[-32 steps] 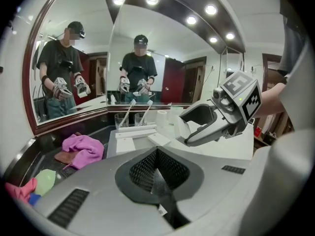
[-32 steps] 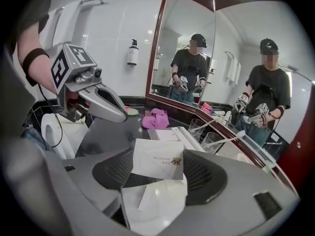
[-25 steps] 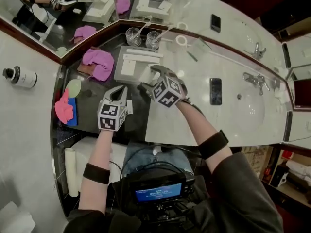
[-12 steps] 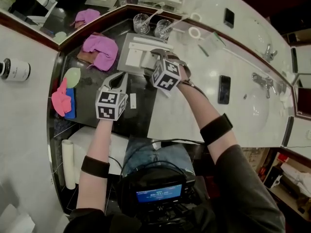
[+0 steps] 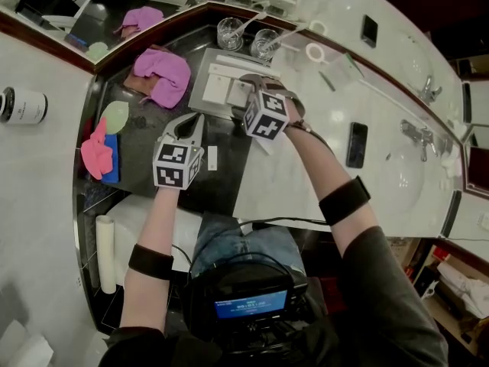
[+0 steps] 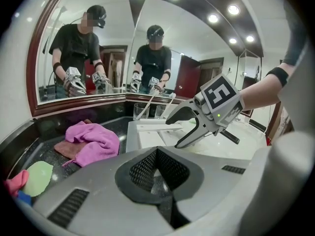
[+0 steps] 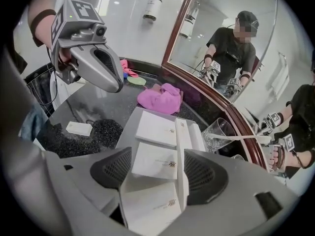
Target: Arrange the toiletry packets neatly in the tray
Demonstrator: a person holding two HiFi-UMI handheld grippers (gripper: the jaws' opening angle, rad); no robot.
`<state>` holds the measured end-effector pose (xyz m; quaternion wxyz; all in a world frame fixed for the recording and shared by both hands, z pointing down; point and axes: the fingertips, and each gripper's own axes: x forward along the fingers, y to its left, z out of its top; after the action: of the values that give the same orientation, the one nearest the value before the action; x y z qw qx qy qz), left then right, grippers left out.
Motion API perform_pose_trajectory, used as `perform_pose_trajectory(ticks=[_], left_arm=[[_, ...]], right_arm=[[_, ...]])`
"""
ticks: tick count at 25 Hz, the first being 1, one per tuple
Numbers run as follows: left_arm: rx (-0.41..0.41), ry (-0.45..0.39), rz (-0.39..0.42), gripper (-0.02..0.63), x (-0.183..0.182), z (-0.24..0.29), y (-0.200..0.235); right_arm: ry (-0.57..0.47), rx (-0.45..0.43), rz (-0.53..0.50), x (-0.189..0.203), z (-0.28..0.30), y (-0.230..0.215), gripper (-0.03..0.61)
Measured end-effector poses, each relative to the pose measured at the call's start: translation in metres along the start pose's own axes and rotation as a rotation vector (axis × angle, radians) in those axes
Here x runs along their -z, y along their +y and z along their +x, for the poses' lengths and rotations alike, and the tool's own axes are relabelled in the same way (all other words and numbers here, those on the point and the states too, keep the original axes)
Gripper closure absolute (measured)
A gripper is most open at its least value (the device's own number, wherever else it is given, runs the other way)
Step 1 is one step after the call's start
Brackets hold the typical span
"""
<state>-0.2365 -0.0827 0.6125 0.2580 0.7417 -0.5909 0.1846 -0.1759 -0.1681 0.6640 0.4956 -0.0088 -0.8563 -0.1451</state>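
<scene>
Bathroom counter: placing under way, the right gripper (image 7: pixel 157 172), jaws just opened wider, straddles an unclamped packet (image 7: pixel 147 203) in the tray (image 7: pixel 126 131). Left gripper (image 5: pixel 188 125) closed, empty; the loose sachet (image 5: pixel 212 157) likely comes next.

The dark speckled stone worktop (image 5: pixel 145 159) carries a flat grey rectangular tray (image 7: pixel 124 137). A crumpled pink towel (image 5: pixel 163 71) lies beside it, with two clear glass tumblers (image 5: pixel 229 33) behind. One small white packet (image 5: pixel 212 157) lies apart, and a black phone (image 5: pixel 357 144) lies on the white marble stretch.
</scene>
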Motion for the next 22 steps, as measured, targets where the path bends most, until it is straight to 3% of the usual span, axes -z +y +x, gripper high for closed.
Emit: perform_pose_trajectory(ticks=[9,13,18,22], left_arm=[[0.004,0.001,0.006,0.612,-0.003,-0.003,-0.006],[0.003,-0.007,0.017,0.613,-0.011,-0.012,-0.012],[0.006,-0.024,0.046,0.612,-0.026,-0.026,-0.029],[0.010,-0.054,0.056,0.613,-0.041,-0.040,-0.047]], right_arm=[[-0.021,0.024,0.041,-0.004,-0.013,-0.001,0.231],[-0.070,0.020,0.104,-0.013,-0.035,0.005,0.311],[-0.107,0.133,0.226,-0.009,-0.074,0.002,0.487],[-0.127,0.156,0.342,0.004,-0.104,0.016,0.552]])
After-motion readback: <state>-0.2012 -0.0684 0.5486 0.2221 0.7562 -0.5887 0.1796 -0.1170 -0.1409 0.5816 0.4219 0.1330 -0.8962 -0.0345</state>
